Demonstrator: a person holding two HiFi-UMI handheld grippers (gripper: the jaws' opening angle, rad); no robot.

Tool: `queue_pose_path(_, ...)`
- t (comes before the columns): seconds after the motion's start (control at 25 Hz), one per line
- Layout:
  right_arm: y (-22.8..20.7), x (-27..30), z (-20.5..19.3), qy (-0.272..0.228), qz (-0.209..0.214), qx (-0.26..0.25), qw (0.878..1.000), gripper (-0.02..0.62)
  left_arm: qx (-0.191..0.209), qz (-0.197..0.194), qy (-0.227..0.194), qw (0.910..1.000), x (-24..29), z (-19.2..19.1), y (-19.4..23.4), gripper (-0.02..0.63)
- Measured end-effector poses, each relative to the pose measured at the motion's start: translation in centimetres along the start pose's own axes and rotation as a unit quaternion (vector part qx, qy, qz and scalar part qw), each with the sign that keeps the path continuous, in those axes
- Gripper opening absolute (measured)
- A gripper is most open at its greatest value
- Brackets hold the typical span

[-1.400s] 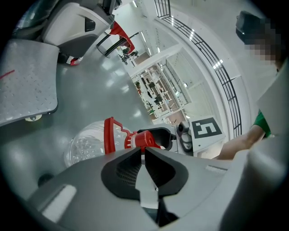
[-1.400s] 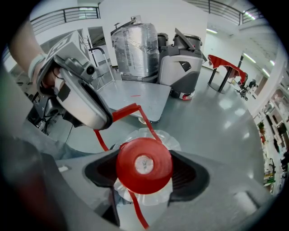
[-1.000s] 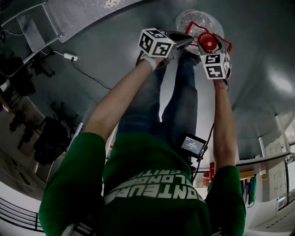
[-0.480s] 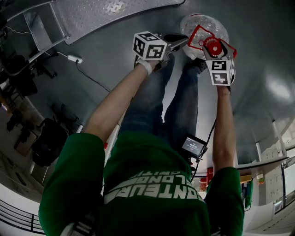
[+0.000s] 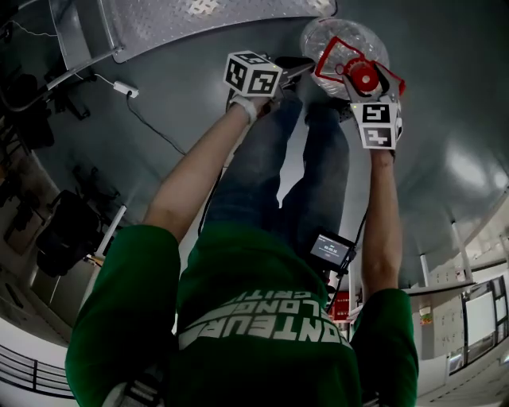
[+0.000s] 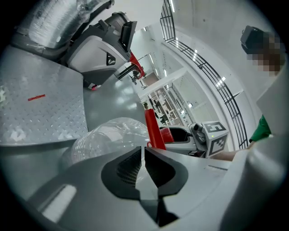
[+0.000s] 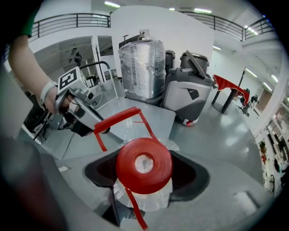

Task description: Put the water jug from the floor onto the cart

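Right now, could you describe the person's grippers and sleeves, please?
The left gripper and right gripper are grey, each bearing a white cube with black square markers. The person wears a green short-sleeved top with white lettering and a white wristband.

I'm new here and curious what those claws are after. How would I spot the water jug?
Find the patterned metal cart deck at the top of the head view. Just right of it, against the grey floor, is the water jug, its neck clamped in the right gripper. It alone is clear and rounded, with a red cap and handle.
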State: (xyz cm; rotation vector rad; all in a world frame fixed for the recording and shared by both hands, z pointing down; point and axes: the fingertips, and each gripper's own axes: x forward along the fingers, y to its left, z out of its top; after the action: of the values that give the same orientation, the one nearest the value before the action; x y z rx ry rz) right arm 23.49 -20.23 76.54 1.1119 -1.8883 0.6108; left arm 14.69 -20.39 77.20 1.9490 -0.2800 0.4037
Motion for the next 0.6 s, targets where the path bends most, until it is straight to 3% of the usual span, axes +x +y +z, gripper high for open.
queue_pose_path(0.48,2.7,-0.3,9.3,-0.024,0.051,-0.033,0.998,0.301,-0.022,0.006,-0.088,0.9958,-5.7,5.7,-0.6,-0.002)
queue_pose_path(0.6,1.2,-1.5,11.5,-0.037,0.059,-0.048,0.996,0.301,-0.023,0.0,-0.108,0.9939,-5.4,7.9,-2.1,-0.002)
